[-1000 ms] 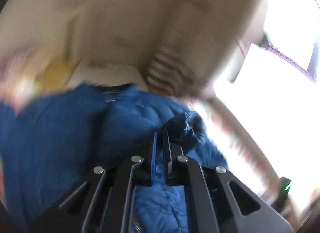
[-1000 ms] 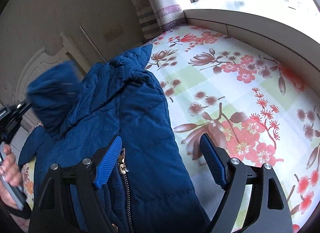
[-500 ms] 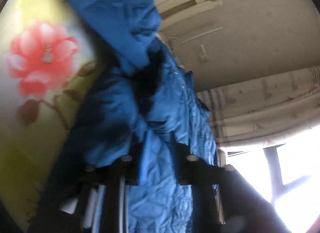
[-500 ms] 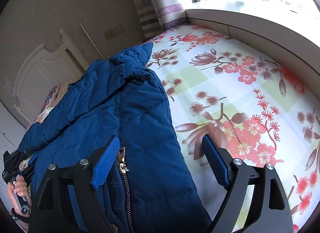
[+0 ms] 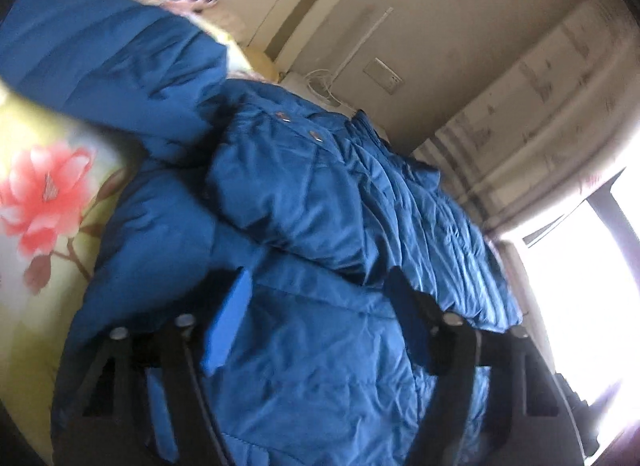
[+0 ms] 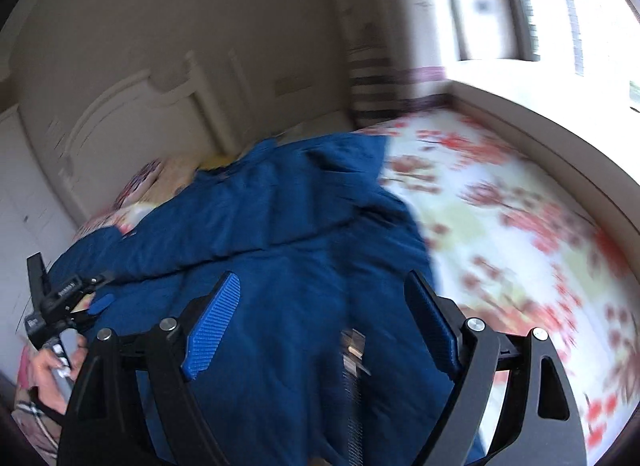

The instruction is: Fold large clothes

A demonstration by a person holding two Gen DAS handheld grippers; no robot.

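Note:
A blue quilted jacket lies on the flowered bed sheet, one sleeve folded across its body. My left gripper hovers low over the jacket, its jaws opening wide. Fabric lies below the gap, and the pads do not press on it. In the right wrist view the jacket fills the middle, its zipper showing near the fingers. My right gripper stands above it, jaws wide apart and closing slightly, with nothing gripped. The left gripper shows at the jacket's left edge, held by a hand.
The bed sheet stretches bare to the jacket's right. A white headboard and a patterned pillow stand behind it. A raised window sill borders the bed on the right, with a curtain in the corner.
My left gripper let go of the jacket's fabric and opened, sinking toward the bed. The lifted sleeve now lies across the jacket. My right gripper rose and swung, still open.

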